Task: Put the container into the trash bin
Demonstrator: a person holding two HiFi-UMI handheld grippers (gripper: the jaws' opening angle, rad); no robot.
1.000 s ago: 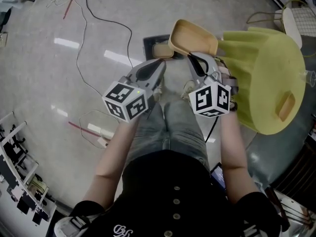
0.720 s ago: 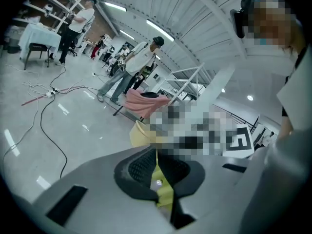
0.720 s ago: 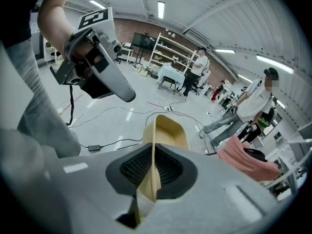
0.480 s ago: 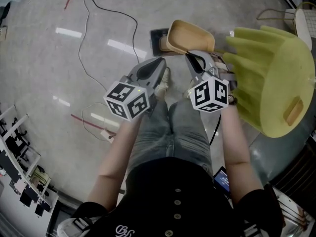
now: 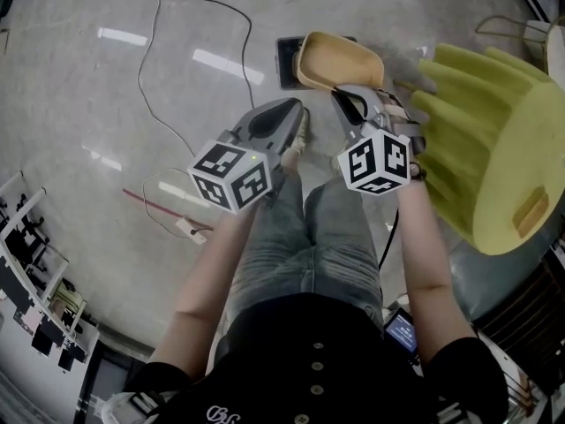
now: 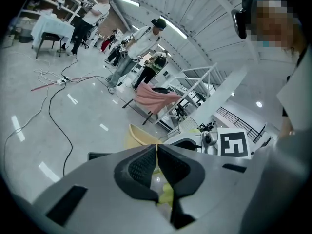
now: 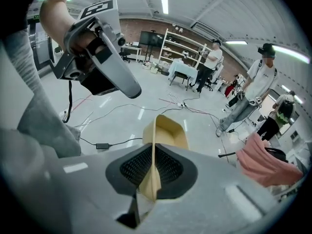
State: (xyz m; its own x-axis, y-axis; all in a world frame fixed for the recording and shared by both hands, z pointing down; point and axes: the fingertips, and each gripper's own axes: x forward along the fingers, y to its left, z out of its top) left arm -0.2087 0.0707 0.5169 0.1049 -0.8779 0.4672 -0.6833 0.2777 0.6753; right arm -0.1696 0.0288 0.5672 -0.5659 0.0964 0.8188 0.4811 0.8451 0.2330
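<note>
Tan container (image 5: 340, 60) hanging from my right tongs (image 7: 153, 155).
I am pinching its rim between the closed jaws, its body jutting out past the tips; my left tongs (image 6: 157, 150), just beside, are sitting shut, holding nothing.

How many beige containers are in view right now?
1. The beige container is pinched by its rim in the right gripper, above the floor. No other shows; some could be hidden.

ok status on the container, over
Right gripper shut on container rim. Left gripper shut, empty. Held over floor beside dark bin. Nothing between them.
</note>
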